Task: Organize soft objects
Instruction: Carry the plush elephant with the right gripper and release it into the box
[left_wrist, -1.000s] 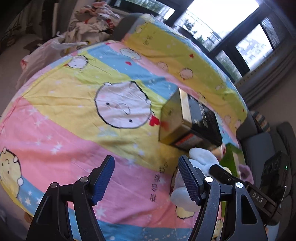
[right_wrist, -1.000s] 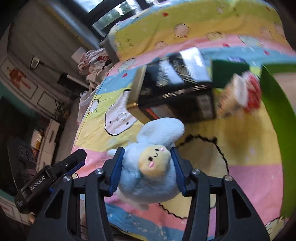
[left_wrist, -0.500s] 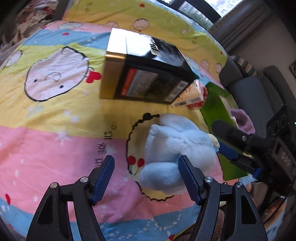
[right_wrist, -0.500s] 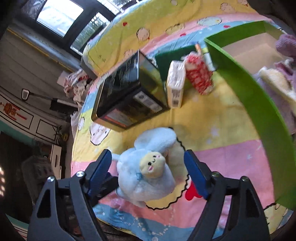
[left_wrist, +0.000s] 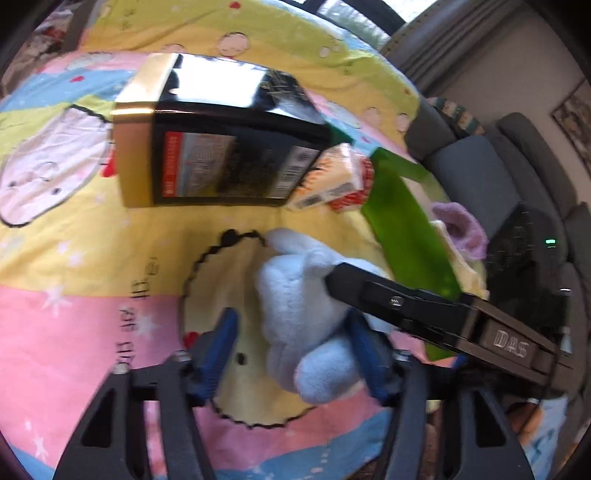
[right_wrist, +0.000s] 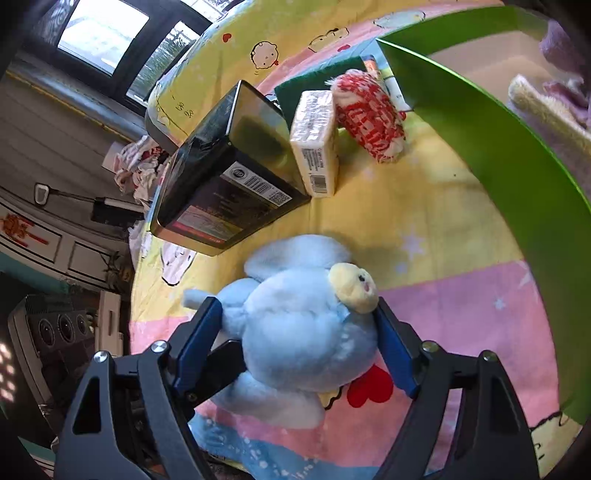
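A light blue plush (left_wrist: 295, 295) (right_wrist: 295, 332) with a cream face lies on the cartoon-print sheet (left_wrist: 74, 258). My left gripper (left_wrist: 291, 317) straddles its lower body and its jaws are closing. The right pad touches the fur, while a gap remains at the left pad (left_wrist: 221, 343). My right gripper (right_wrist: 295, 306) stands open around the plush's body, with its fingers close against both flanks. One of its black fingers (left_wrist: 369, 291) crosses the plush in the left wrist view. To the right is a green box (left_wrist: 402, 229) (right_wrist: 498, 147) holding purple (left_wrist: 461, 229) and cream (right_wrist: 543, 110) soft pieces.
A black and gold tin (left_wrist: 221, 166) (right_wrist: 229, 177) lies just beyond the plush. A tissue pack (right_wrist: 317, 147) and a red-and-white soft item (right_wrist: 373, 122) rest between the tin and the green box. A grey sofa (left_wrist: 480, 177) stands past the bed's right side.
The right gripper let go of the plush and opened wide around it. The left gripper swung over to the plush, came down, and its jaws narrowed on it.
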